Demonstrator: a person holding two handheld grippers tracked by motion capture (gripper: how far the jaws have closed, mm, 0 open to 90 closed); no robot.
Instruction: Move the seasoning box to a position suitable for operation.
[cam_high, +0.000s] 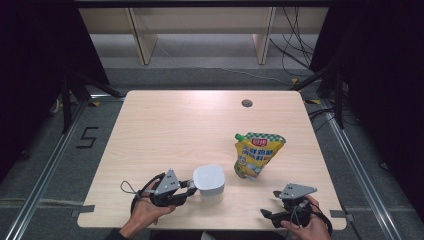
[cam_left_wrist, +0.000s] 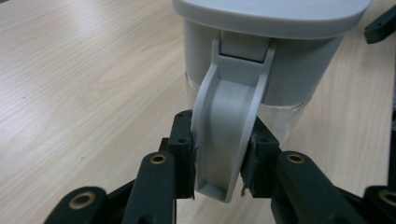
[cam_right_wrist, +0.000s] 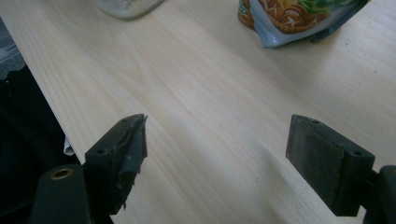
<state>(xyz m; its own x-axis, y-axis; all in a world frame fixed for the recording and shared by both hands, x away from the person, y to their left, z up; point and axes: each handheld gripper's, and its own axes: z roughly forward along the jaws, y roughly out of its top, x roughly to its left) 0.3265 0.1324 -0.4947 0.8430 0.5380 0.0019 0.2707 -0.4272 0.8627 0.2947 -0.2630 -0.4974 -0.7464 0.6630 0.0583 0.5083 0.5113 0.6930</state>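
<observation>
Jar (cam_high: 209, 183) with a grey lid sits on the table (cam_high: 165, 130) near the front edge, left of the pouch (cam_high: 257, 155) and apart from it. The body is clear glass below the lid, contents hard to tell. The jar's grey clasp (cam_left_wrist: 227, 135) hangs down its side, and the left gripper (cam_high: 189, 188) is clenched on that clasp, one pad pressing on each side of it, as the left gripper view shows close up. The lid looks seated flat on the jar, so it reads as closed. Judgement: grasp on the clasp is done, but the lid is not yet up; what is left is probably pulling the clasp free or dragging the jar by it, can't say which. The jar rests on the table, not lifted. The right gripper (cam_high: 272, 216) sits right of the jar, near the front edge and in front of the pouch, jaws spread wide with nothing between them, bare wood below in the right gripper view. It touches neither jar nor pouch, idle for now. The pouch, yellow with a green cap, lies flat, untouched. Further back from the jar, a small round hole (cam_high: 246, 103) is in the table near the far edge.
</observation>
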